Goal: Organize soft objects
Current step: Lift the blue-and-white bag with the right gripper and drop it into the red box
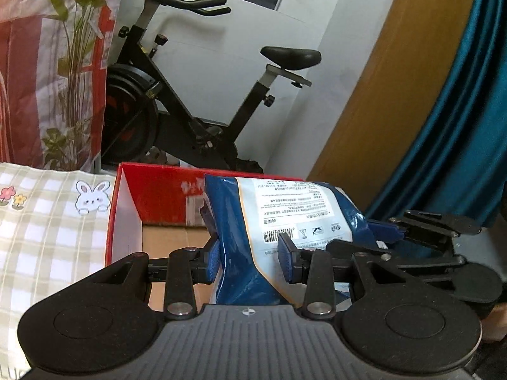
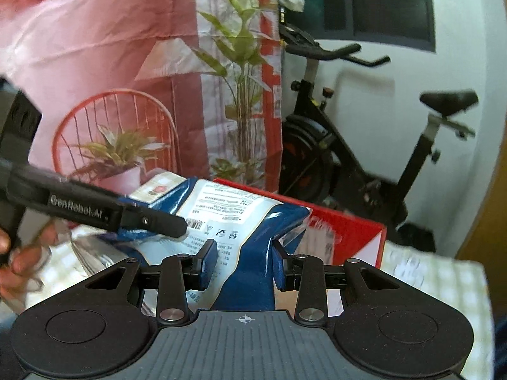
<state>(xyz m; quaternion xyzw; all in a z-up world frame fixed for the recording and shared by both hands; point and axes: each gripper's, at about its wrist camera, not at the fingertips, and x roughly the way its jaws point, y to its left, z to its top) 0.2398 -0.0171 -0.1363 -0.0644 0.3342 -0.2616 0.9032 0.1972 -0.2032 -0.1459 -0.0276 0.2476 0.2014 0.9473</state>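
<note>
Blue-white soft pack (image 1: 285, 221), clamped by both hand-held grippers, above red box (image 1: 152, 196)

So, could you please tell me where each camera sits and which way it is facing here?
Left wrist: on the left gripper, looking along its fingers at the blue and white packet over the red box; the right gripper shows at right.
Right wrist: on the right gripper, facing the same packet; the left gripper and a hand show at left.
Shared: packet, box, exercise bike.

Soft pack (image 1: 285, 209) above open box (image 1: 126, 209); exercise bike (image 1: 202, 95) behind.
</note>
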